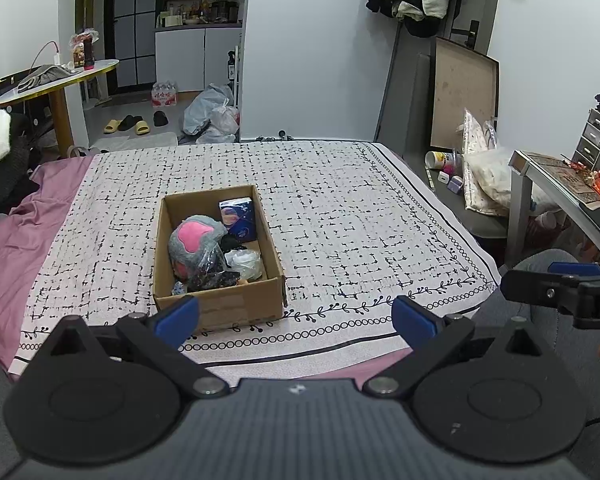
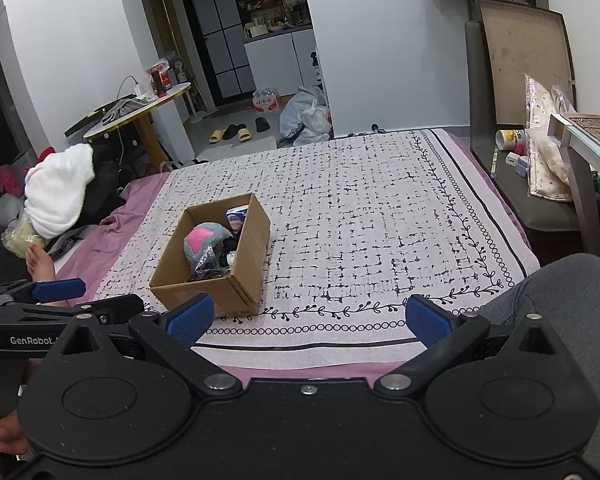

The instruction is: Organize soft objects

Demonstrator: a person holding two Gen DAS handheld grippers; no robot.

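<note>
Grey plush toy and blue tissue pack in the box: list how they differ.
The grey plush toy is rounded and fuzzy with a pink patch; the blue tissue pack is flat-sided and printed. The toy sits mid-box and looks bulkier; the pack stands against the far right corner. Both lie inside the cardboard box.

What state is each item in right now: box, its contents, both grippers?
cardboard box: open-topped, upright on the bedspread
grey-pink plush: inside box
blue packet: inside box, standing at far end
left gripper: open, empty
right gripper: open, empty
</note>
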